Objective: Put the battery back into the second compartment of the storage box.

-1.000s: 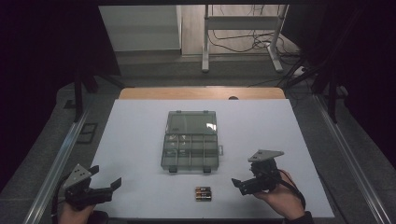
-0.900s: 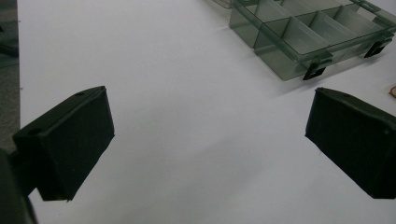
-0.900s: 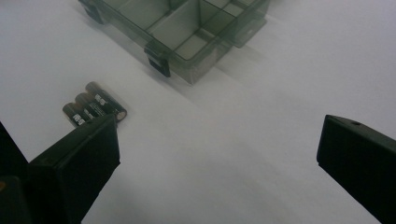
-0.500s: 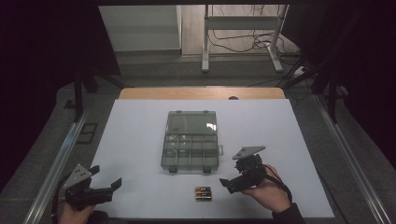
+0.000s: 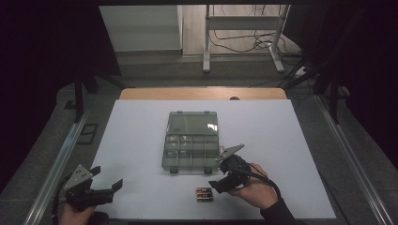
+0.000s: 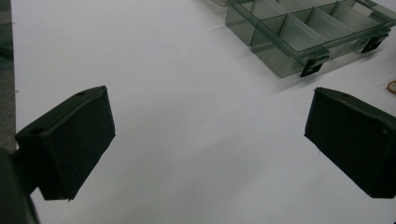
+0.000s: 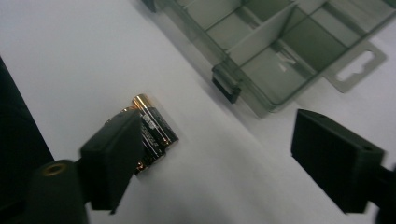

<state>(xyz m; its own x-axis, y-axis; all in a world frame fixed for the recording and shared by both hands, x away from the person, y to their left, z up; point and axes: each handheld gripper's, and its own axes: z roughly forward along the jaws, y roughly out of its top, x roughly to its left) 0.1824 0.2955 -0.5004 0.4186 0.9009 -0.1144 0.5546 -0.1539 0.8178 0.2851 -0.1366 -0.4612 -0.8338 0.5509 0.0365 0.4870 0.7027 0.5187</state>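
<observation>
A smoky clear compartment box [image 5: 191, 140] lies open in the middle of the white table, its lid folded back. Black and gold batteries [image 5: 204, 193] lie side by side in front of it. My right gripper [image 5: 217, 186] is open just right of the batteries, jaws pointing left at them. In the right gripper view the batteries [image 7: 152, 130] lie partly behind the left jaw, and the box [image 7: 280, 46] sits beyond. My left gripper [image 5: 108, 178] is open at the table's front left corner, with nothing between its jaws [image 6: 210, 135].
The white table top [image 5: 141, 126] has bare room to the left and right of the box. In the left gripper view the box [image 6: 303, 32] with its black latches lies at the upper right. A metal rail [image 5: 61, 154] runs along the table's left side.
My right gripper has moved left and a little forward, from the right side of the table up to the batteries. The left gripper has hardly moved.
</observation>
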